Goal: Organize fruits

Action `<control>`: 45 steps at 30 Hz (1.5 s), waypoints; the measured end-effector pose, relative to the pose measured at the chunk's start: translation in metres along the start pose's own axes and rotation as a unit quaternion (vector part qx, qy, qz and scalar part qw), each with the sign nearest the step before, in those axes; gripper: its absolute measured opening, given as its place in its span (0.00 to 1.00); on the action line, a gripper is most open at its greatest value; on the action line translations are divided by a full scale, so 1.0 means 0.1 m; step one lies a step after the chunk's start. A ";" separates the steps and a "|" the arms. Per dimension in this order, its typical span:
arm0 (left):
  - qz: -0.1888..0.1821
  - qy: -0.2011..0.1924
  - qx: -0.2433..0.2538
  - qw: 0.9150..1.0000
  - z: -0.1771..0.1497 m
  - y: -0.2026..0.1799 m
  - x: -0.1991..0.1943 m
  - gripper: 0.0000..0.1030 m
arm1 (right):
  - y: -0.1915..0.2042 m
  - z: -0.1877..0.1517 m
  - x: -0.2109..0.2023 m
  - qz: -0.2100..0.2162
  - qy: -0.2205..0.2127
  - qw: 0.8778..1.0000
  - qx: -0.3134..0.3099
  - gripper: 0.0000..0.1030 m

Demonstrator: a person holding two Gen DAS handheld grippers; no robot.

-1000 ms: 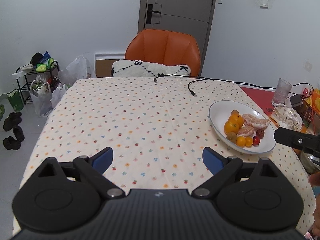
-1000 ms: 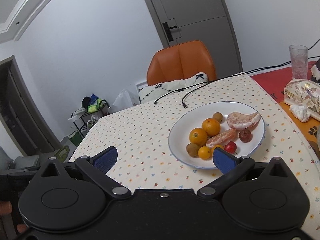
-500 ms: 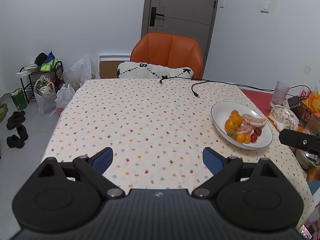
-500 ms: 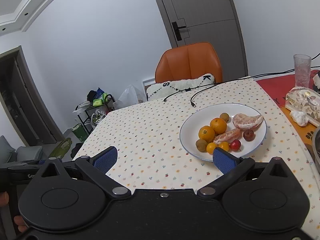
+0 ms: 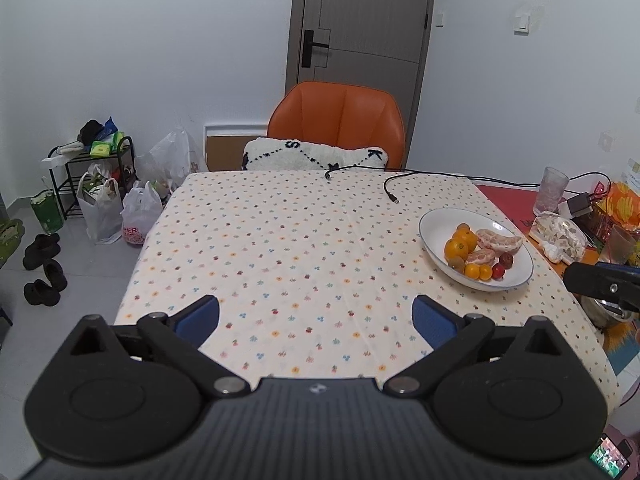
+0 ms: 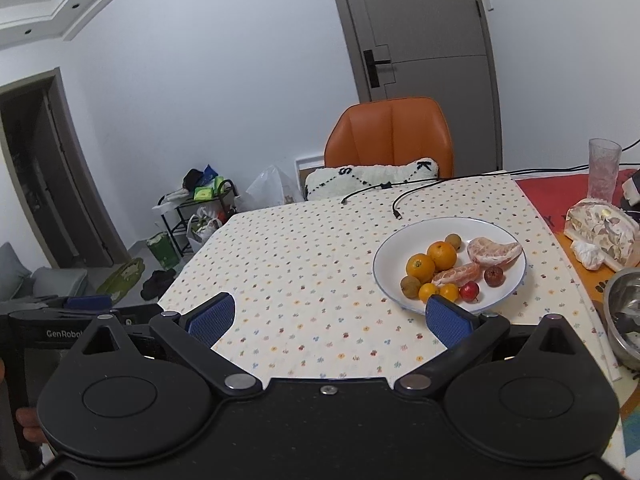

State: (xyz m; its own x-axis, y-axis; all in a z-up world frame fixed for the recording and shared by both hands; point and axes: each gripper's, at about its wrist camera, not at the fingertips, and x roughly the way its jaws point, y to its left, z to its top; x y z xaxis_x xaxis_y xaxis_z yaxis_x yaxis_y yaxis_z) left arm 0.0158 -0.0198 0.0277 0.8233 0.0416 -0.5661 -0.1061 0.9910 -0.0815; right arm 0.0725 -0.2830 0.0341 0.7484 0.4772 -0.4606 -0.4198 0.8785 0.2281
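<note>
— Two grippers, both empty. Start at the left: what does the left gripper (image 5: 316, 318) show?

— Blue pads set wide apart, nothing between them, held above the near edge of the dotted tablecloth (image 5: 288, 240). Off the table's left side, on the floor, stand a black rack (image 5: 92, 172) and some plastic bags (image 5: 120, 208).

— And further along?

— An orange chair (image 5: 338, 124) with a white cushion (image 5: 316, 155) at the far side, and two black cable ends (image 6: 396, 204) lying on the cloth.

— The fruit?

— All on the white plate (image 6: 388, 260) toward the table's right side: two oranges (image 6: 431, 261) touching, peeled citrus pieces (image 6: 494, 251) beside them, small brown fruits (image 6: 411, 283), two kumquats (image 6: 438, 291) and a red fruit (image 6: 469, 291) at the near rim.

— The right gripper (image 6: 330, 316)?

— Spread open too, its right pad (image 6: 448, 324) just before the plate's near rim. Right of the plate: a clear glass (image 6: 603, 170), a wrapped packet (image 6: 602, 227) and a metal bowl (image 6: 624, 312).
</note>
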 end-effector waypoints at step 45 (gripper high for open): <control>-0.012 0.007 0.003 1.000 -0.11 0.06 -0.20 1.00 | 0.14 -0.13 -0.17 0.012 0.012 1.000 -0.006 1.00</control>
State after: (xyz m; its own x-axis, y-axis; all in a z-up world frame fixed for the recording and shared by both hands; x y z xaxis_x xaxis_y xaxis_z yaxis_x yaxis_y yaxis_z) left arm -0.0074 -0.0158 0.0289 0.8183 0.0157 -0.5746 -0.0827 0.9924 -0.0906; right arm 0.0476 -0.2793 0.0337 0.7255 0.4974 -0.4757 -0.4434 0.8664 0.2298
